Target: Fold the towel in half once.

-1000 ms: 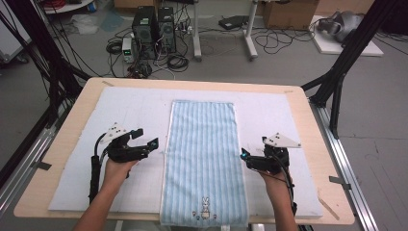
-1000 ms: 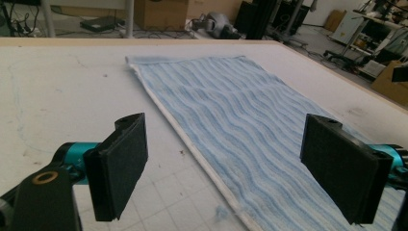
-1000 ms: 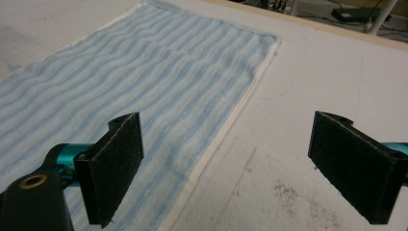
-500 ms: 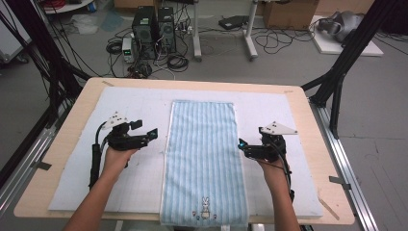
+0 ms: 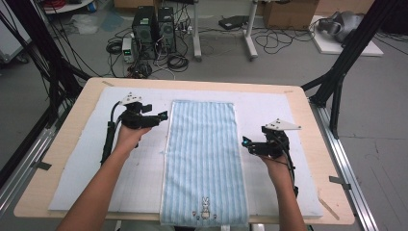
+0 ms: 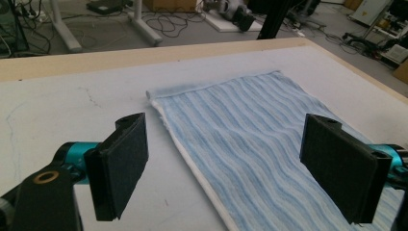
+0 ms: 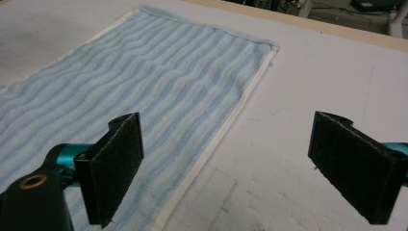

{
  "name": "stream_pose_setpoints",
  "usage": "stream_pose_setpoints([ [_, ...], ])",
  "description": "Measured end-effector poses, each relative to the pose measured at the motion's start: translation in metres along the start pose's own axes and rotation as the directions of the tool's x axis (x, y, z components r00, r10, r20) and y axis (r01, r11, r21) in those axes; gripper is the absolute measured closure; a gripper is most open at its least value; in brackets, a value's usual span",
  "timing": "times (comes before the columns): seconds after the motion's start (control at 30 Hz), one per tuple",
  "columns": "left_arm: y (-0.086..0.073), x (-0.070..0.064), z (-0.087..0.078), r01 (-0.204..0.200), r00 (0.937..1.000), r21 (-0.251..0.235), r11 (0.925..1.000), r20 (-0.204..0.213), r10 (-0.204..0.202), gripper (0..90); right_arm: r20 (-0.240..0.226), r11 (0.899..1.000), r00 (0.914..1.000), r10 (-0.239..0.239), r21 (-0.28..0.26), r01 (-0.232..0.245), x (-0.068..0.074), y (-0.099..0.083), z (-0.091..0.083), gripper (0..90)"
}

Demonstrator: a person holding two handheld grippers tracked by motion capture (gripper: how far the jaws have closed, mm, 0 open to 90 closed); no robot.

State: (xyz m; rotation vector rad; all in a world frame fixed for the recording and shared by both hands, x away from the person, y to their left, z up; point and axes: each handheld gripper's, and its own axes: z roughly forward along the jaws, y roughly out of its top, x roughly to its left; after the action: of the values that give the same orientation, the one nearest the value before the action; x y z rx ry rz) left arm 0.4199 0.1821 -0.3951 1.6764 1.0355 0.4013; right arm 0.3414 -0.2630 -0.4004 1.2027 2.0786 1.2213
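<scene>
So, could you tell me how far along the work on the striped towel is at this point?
Done: the blue striped towel lies flat and lengthwise on the white mat, with no fold in it.
In hand: the left gripper is near the towel's far left corner and the right gripper beside its right edge; both are open and hold nothing.
Left: gripping the towel and whatever handling follows, probably folding.
</scene>
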Motion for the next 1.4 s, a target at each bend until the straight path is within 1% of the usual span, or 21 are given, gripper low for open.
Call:
stream_pose_setpoints([
  [0.13,0.004,0.0,0.01,-0.018,0.9998,-0.001,0.9998,0.0,0.018,18.9,-0.017,1.0,0.9999,-0.002,-0.013,0.001,-0.001,0.001,-0.003,11.4],
  [0.2,0.004,0.001,0.016,-0.013,0.9999,0.008,0.9999,-0.011,0.013,19.1,-0.019,1.0,0.9998,-0.005,-0.013,0.005,-0.001,0.001,-0.003,11.5],
  [0.33,0.003,0.002,0.028,-0.018,0.9995,0.038,0.9991,-0.024,0.019,20.6,-0.027,1.0,0.9996,-0.001,-0.015,0.001,0.0,0.001,-0.003,11.4],
  [0.37,0.001,0.002,0.031,-0.015,0.9996,0.043,0.999,-0.022,0.016,21.1,-0.028,1.0,0.9996,0.0,-0.015,0.0,0.0,0.001,-0.003,11.5],
  [0.43,-0.001,0.003,0.037,-0.018,0.999,0.061,0.998,-0.04,0.02,21.7,-0.028,1.0,0.9996,-0.002,-0.014,0.002,0.0,0.001,-0.003,11.5],
  [0.53,-0.006,0.005,0.045,-0.007,0.9973,0.086,0.9963,-0.072,0.013,23.6,-0.03,1.0,0.9995,0.004,-0.014,-0.004,-0.001,0.001,-0.004,11.4],
  [0.57,-0.008,0.006,0.047,-0.013,0.9967,0.104,0.9945,-0.078,0.021,24.6,-0.03,1.0,0.9996,-0.001,-0.017,0.001,-0.001,0.0,-0.004,11.4],
  [0.6,-0.009,0.006,0.049,-0.02,0.996,0.114,0.9933,-0.084,0.03,26.1,-0.031,1.0,0.9995,0.007,-0.017,-0.008,-0.001,0.0,-0.004,11.5],
  [0.73,-0.016,0.004,0.058,-0.032,0.9935,0.16,0.9867,-0.103,0.049,29.6,-0.031,1.0,0.9995,0.008,-0.012,-0.008,-0.001,-0.001,-0.003,11.4],
  [0.83,-0.021,0.001,0.064,-0.03,0.9931,0.174,0.9843,-0.107,0.049,33.2,-0.033,1.0,0.9994,0.009,-0.007,-0.009,-0.001,-0.001,-0.002,11.4],
  [0.87,-0.022,0.0,0.066,-0.037,0.9929,0.187,0.9816,-0.104,0.057,34.1,-0.032,1.0,0.9994,0.011,-0.004,-0.011,-0.001,-0.001,-0.002,11.4],
  [0.93,-0.025,-0.002,0.069,-0.039,0.9909,0.204,0.9783,-0.118,0.064,36.2,-0.033,1.0,0.9994,0.012,-0.003,-0.012,-0.002,-0.002,-0.002,11.4],
  [1.07,-0.03,-0.004,0.074,-0.037,0.9897,0.235,0.9712,-0.126,0.069,39.5,-0.033,1.0,0.9994,0.011,0.004,-0.011,-0.001,-0.003,-0.001,11.5],
  [1.1,-0.032,-0.005,0.076,-0.047,0.9887,0.25,0.9671,-0.126,0.08,40.0,-0.035,1.0,0.9993,0.011,0.008,-0.011,-0.001,-0.003,-0.001,11.5],
  [1.13,-0.033,-0.006,0.077,-0.054,0.9872,0.25,0.9667,-0.132,0.09,41.3,-0.038,1.0,0.9992,0.01,0.011,-0.01,-0.001,-0.003,0.0,11.5],
  [1.17,-0.033,-0.008,0.077,-0.072,0.9841,0.258,0.9634,-0.138,0.111,41.8,-0.039,1.0,0.9992,0.013,0.016,-0.013,-0.001,-0.003,0.0,11.4],
  [1.23,-0.033,-0.01,0.077,-0.095,0.9794,0.264,0.96,-0.148,0.137,43.6,-0.038,1.0,0.9992,0.01,0.015,-0.009,-0.001,-0.003,0.001,11.5],
  [1.27,-0.033,-0.012,0.077,-0.111,0.9764,0.269,0.9567,-0.15,0.155,45.6,-0.04,1.0,0.9991,0.011,0.018,-0.011,0.0,-0.004,0.002,11.4],
  [1.3,-0.034,-0.013,0.077,-0.124,0.9756,0.266,0.956,-0.143,0.167,47.9,-0.039,1.0,0.9992,0.012,0.017,-0.011,0.0,-0.004,0.002,11.5],
  [1.37,-0.035,-0.017,0.077,-0.162,0.9725,0.265,0.9507,-0.121,0.199,58.4,-0.038,1.0,0.9992,0.011,0.019,-0.01,0.0,-0.004,0.002,11.5],
  [1.4,-0.035,-0.02,0.077,-0.182,0.9689,0.264,0.9471,-0.117,0.218,63.6,-0.038,1.0,0.9992,0.013,0.022,-0.012,0.001,-0.004,0.003,11.5],
])
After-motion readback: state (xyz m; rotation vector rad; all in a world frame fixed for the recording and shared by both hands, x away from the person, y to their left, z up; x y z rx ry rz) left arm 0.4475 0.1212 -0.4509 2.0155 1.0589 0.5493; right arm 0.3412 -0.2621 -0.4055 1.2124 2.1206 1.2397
